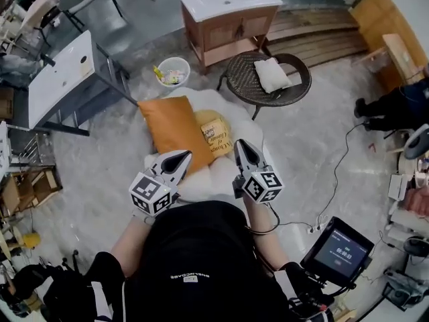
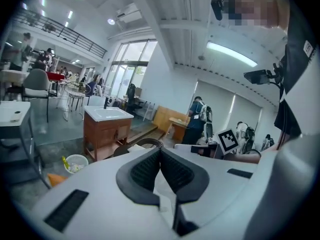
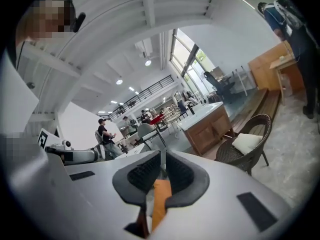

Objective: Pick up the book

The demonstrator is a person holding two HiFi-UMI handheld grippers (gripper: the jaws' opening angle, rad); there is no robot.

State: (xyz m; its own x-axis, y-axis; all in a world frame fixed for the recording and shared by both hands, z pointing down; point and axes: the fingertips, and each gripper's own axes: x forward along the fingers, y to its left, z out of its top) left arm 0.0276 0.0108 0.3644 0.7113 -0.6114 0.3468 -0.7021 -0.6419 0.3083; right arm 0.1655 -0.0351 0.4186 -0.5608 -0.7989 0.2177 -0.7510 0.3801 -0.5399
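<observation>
The book (image 1: 216, 134), tan with dark lettering on its cover, lies on a white upholstered seat (image 1: 208, 180) beside an orange cushion (image 1: 174, 127). My left gripper (image 1: 184, 155) is shut and hovers over the cushion's near right corner, left of the book. The right gripper (image 1: 240, 143) is also shut, its tips just right of the book's near edge; contact cannot be told. In the left gripper view the jaws (image 2: 160, 149) meet with nothing between them. In the right gripper view the jaws (image 3: 163, 154) meet too, and an orange strip (image 3: 160, 199) shows through the gap below them.
Beyond the seat stand a dark wicker chair (image 1: 295, 89) with a white pillow (image 1: 271, 74), a wooden washbasin cabinet (image 1: 224, 25) and a small white bin (image 1: 172, 71). A white table (image 1: 57, 79) is at the left. A screen on a stand (image 1: 338, 250) sits at the lower right.
</observation>
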